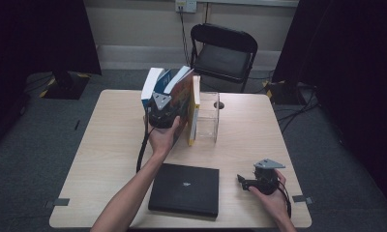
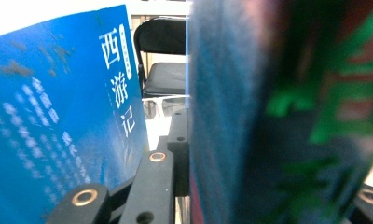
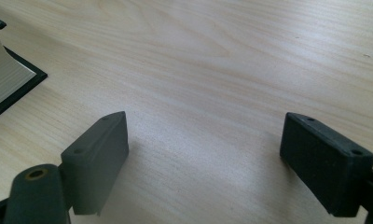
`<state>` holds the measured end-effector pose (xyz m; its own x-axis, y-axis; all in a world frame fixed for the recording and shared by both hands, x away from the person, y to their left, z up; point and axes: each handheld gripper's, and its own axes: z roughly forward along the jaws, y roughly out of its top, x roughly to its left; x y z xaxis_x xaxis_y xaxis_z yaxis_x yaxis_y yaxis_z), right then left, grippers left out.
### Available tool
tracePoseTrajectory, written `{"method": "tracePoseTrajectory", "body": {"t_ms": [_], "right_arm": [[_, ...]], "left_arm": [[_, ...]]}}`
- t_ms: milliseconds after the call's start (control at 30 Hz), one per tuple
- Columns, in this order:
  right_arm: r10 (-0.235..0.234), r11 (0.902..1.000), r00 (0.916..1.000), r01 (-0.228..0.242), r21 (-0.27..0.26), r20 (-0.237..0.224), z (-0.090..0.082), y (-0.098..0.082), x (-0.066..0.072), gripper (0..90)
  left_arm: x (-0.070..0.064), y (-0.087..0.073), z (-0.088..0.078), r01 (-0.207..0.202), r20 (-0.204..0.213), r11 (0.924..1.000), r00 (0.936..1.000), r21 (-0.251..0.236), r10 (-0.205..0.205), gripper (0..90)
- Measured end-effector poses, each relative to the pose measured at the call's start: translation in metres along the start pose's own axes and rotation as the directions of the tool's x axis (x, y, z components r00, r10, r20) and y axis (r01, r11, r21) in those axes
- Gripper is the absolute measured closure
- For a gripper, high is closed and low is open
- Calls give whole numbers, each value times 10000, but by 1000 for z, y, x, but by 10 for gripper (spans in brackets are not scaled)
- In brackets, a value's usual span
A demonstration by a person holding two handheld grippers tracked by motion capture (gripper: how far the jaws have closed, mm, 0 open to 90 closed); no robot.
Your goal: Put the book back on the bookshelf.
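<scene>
Several books stand upright at the table's far middle. My left gripper [image 1: 163, 107] reaches into them and is shut on a dark-covered book [image 1: 182, 89] that leans right. In the left gripper view this book [image 2: 287, 116] shows green and red print and sits between the jaws of the left gripper [image 2: 273, 182]. A blue book [image 2: 58, 121] with white Chinese lettering leans away on its left; in the high view the blue book [image 1: 151, 86] tilts left. My right gripper [image 1: 241, 181] rests low over the table's near right, and the right gripper [image 3: 203, 140] is open with bare wood between its jaws.
A yellow book [image 1: 195, 113] stands against a clear acrylic holder [image 1: 208, 118] right of the held book. A black book [image 1: 184, 189] lies flat at the table's [image 1: 109, 145] near middle; its page edge [image 3: 3, 77] is left of my right gripper. A folding chair [image 1: 224, 50] stands behind.
</scene>
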<state>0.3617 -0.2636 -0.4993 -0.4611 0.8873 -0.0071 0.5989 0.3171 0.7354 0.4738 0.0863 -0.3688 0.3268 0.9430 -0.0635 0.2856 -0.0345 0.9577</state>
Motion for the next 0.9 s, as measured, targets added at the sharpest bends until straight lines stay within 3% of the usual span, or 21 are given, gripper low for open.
{"method": "tracePoseTrajectory", "body": {"t_ms": [367, 533, 633, 900], "right_arm": [[4, 10000, 10000, -4, -2, 2, 0, 0, 0, 152], [9, 10000, 10000, -9, -2, 1, 0, 0, 0, 152], [2, 10000, 10000, -2, -2, 4, 0, 0, 0, 153], [1, 10000, 10000, -1, 0, 4, 0, 0, 0, 152]], "left_arm": [[1, -20, 13, -78, 85, 10000, 9999, -55, 79, 748], [0, -24, 9, -348, 232, 9993, 9991, -94, 350, 746], [2, -26, 5, -317, 320, 9995, 9990, 83, 314, 741], [6, -26, -12, -421, 704, 9991, 9966, -34, 422, 707]]}}
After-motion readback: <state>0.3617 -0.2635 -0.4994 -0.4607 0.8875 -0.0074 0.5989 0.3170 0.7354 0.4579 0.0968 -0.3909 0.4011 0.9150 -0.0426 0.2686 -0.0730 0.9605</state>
